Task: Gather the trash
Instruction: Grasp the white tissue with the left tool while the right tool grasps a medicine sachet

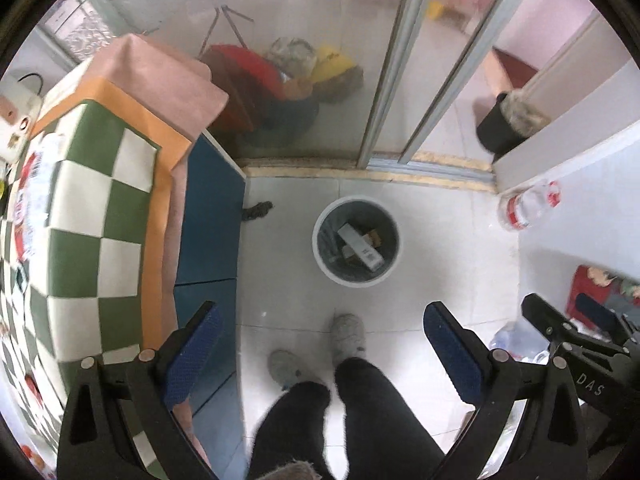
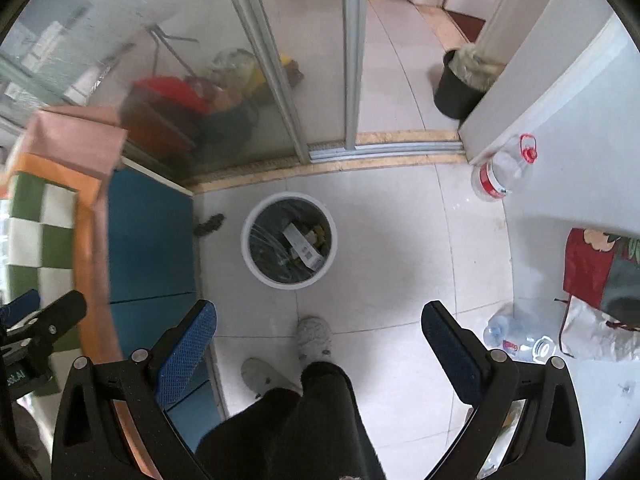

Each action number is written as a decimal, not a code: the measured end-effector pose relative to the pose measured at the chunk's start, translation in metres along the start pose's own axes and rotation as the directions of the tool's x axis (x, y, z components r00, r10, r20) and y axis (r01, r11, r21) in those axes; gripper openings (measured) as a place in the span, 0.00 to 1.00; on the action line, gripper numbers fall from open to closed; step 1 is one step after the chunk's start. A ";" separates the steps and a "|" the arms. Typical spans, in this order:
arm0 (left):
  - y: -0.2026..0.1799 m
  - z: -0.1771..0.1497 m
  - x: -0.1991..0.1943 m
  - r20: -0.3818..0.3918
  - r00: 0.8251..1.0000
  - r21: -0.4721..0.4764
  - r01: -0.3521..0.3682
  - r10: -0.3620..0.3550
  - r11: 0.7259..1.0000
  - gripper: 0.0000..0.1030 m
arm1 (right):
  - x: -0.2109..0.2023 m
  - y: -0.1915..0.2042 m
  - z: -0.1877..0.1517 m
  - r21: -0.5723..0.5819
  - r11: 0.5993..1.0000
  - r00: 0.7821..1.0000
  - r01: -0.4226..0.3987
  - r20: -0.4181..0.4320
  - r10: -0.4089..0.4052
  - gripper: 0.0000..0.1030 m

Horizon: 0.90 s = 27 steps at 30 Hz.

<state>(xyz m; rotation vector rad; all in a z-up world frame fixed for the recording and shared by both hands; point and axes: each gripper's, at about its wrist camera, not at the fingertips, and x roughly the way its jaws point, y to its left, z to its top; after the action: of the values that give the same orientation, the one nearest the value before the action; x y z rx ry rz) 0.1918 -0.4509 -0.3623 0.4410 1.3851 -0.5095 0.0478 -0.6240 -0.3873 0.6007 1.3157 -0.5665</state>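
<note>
Below: white tiled floor (image 2: 400, 240) | round bin (image 2: 256, 264) | glass sliding door (image 1: 304, 92)

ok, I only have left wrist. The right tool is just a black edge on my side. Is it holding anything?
Observer: No. The right tool is open, with nothing between its fingers.
Operator: Any trash on the floor on that side?
Observer: Yes. A crumpled silver bag lies by the red mat. In your view the right tool covers it.
Operator: Anything else there?
Observer: A clear bottle lies on its side beside the bag.
</note>
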 end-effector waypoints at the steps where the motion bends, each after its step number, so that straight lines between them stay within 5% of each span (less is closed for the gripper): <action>1: 0.006 0.001 -0.009 0.018 1.000 -0.019 0.003 -0.003 1.000 0.99 | -0.008 0.003 0.001 -0.007 1.000 1.000 -0.004 0.005 0.004 1.00; 8: 0.098 0.009 -0.081 0.151 0.986 -0.210 -0.036 0.068 0.977 0.99 | -0.064 0.074 0.028 -0.129 0.988 0.996 -0.082 0.020 0.085 1.00; 12: 0.187 -0.009 -0.125 0.187 0.969 -0.335 -0.091 0.161 0.938 0.99 | -0.093 0.164 0.034 -0.256 0.954 0.985 -0.157 0.026 0.169 1.00; 16: 0.292 -0.057 -0.147 0.145 0.945 -0.486 -0.191 0.294 0.853 0.99 | -0.105 0.268 0.017 -0.373 0.902 0.974 -0.216 -0.020 0.226 1.00; 19: 0.373 -0.107 -0.149 0.072 0.934 -0.605 -0.238 0.350 0.760 0.99 | -0.101 0.359 -0.011 -0.495 0.835 0.969 -0.242 -0.078 0.235 1.00; 22: 0.446 -0.161 -0.141 -0.005 0.937 -0.710 -0.249 0.348 0.659 0.99 | -0.092 0.434 -0.038 -0.584 0.770 0.966 -0.256 -0.120 0.230 1.00; 27: 0.533 -0.222 -0.108 -0.085 0.946 -0.786 -0.256 0.313 0.562 0.97 | -0.059 0.556 -0.075 -0.696 0.674 0.969 -0.246 -0.177 0.172 1.00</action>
<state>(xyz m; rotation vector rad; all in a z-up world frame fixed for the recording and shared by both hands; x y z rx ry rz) 0.3098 0.1193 -0.2871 -0.0993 1.2947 0.3909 0.3667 -0.1683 -0.2941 0.1129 1.4054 0.1982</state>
